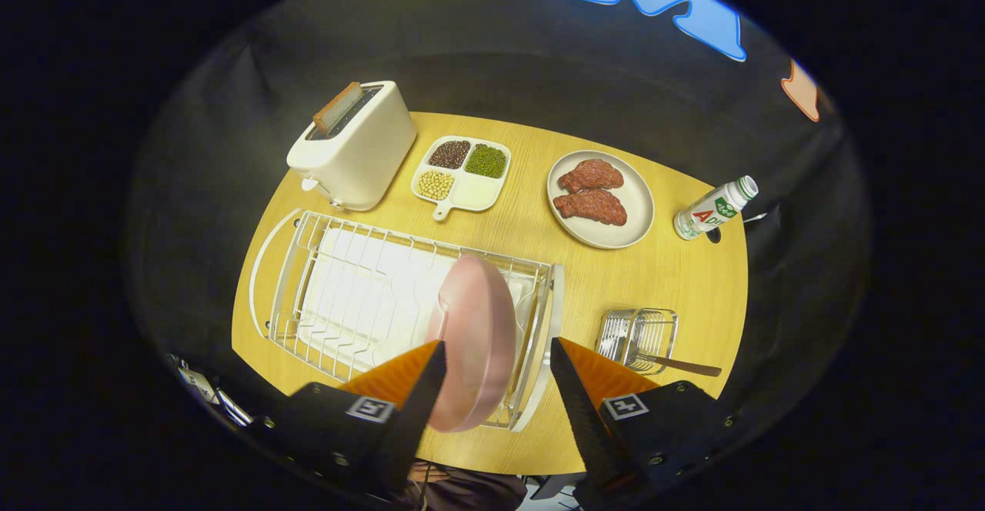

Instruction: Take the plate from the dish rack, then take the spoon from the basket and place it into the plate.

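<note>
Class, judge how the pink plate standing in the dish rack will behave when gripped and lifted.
The pink plate looks rigid and glossy, so probably slippery. It stands on edge in the dish rack, so a nudge may tip it. The open fingers straddle its rim without pressing.

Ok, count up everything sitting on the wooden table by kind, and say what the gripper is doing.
Plates: 2, pink plate standing in the rack and white round plate holding meat
White wire dish rack: 1
Wire basket: 1
Brown-handled spoon: 1
White toaster: 1
White divided tray of beans: 1
White bottle: 1
Total: 8
Hand-held gripper: open, fingers straddling the pink plate.
</note>
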Demonstrator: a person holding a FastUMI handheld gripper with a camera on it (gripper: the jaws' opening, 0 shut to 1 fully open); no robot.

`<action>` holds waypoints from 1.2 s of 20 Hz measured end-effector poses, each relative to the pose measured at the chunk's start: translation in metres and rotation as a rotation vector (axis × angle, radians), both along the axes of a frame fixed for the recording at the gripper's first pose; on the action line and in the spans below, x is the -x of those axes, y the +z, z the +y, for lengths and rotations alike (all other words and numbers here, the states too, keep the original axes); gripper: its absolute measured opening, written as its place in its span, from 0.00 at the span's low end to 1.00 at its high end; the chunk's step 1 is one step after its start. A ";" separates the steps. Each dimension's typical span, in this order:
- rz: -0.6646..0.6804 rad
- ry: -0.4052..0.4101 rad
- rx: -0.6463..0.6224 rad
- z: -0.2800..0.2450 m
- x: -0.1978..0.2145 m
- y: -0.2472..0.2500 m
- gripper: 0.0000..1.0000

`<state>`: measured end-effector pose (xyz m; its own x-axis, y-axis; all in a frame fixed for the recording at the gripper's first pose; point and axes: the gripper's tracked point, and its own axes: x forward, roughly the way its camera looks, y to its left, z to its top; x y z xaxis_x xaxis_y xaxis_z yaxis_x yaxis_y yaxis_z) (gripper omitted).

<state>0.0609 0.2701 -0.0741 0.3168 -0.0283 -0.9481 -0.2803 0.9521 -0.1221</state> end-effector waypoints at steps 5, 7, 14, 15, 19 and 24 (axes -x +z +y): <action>0.019 -0.015 0.050 -0.008 -0.008 -0.014 0.25; -0.019 -0.032 0.094 -0.015 -0.020 -0.014 0.19; -0.012 -0.023 0.121 -0.009 -0.018 0.000 0.12; -0.009 -0.023 0.123 -0.008 -0.018 0.001 0.12; -0.013 -0.021 0.110 -0.001 -0.023 0.007 0.12; -0.046 -0.019 0.132 0.001 -0.027 0.019 0.12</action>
<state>0.0882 0.2711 -0.0549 0.3584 -0.1581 -0.9201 -0.2535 0.9321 -0.2589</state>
